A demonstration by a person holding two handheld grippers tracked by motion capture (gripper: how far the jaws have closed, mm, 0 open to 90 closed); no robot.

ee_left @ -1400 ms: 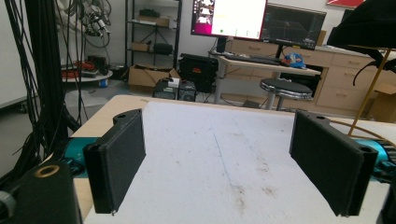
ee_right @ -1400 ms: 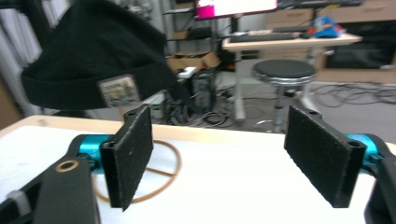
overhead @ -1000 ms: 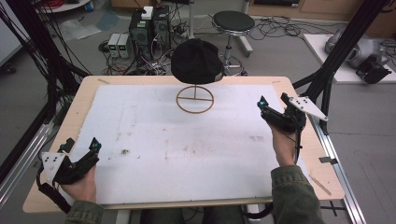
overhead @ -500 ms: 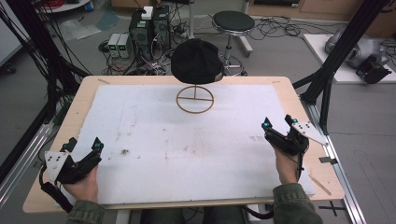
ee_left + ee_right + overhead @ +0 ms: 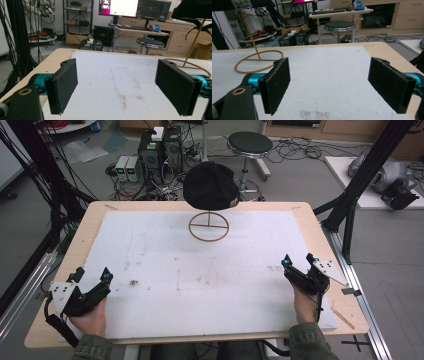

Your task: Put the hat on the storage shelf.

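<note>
Black cap (image 5: 211,186) sits on top of a thin gold wire stand (image 5: 209,225) whose ring base rests on the white mat (image 5: 200,280) near the middle of the table's (image 5: 320,227) far edge. The left gripper (image 5: 91,275) lies at the near left corner and the right gripper (image 5: 298,261) by the right edge (each in the person's hand, well apart from the cap). Both have their jaws spread wide with nothing between them.

High view looks down over the table (image 5: 320,227); both gripper views skim low toward the hat stand (image 5: 209,226).
</note>
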